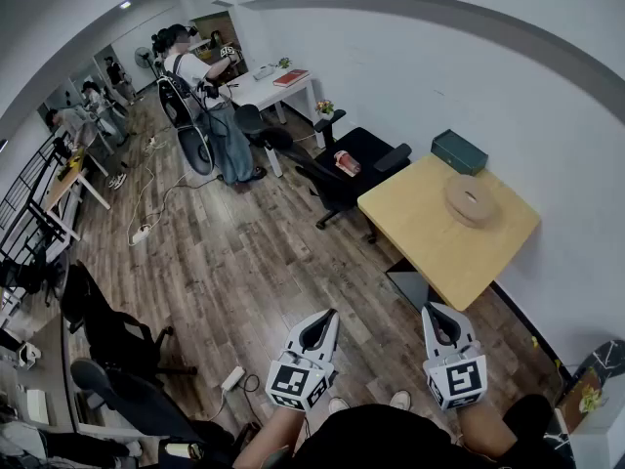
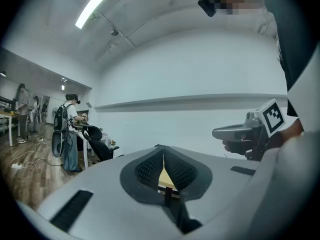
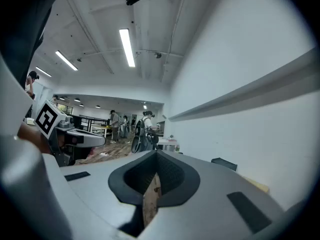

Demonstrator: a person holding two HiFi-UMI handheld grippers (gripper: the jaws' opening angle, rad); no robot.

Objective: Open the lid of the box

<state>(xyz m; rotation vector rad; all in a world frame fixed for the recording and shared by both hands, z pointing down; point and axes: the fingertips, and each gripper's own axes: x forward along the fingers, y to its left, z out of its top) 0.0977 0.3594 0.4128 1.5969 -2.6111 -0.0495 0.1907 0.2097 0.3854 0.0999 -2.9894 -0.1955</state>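
The worktop (image 1: 420, 237) stands well ahead of us, with the dark box (image 1: 460, 151) at its far corner near the wall. Our left tool (image 1: 325, 319) and right tool (image 1: 436, 313) are both closed and empty. If we arrive closed, we may shove the box rather than lift its lid.

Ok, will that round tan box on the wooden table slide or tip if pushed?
Likely slides, not tips: the round tan box sits low and wide on the smooth wooden table. It looks flat and light, so it may lift bodily unless steadied.
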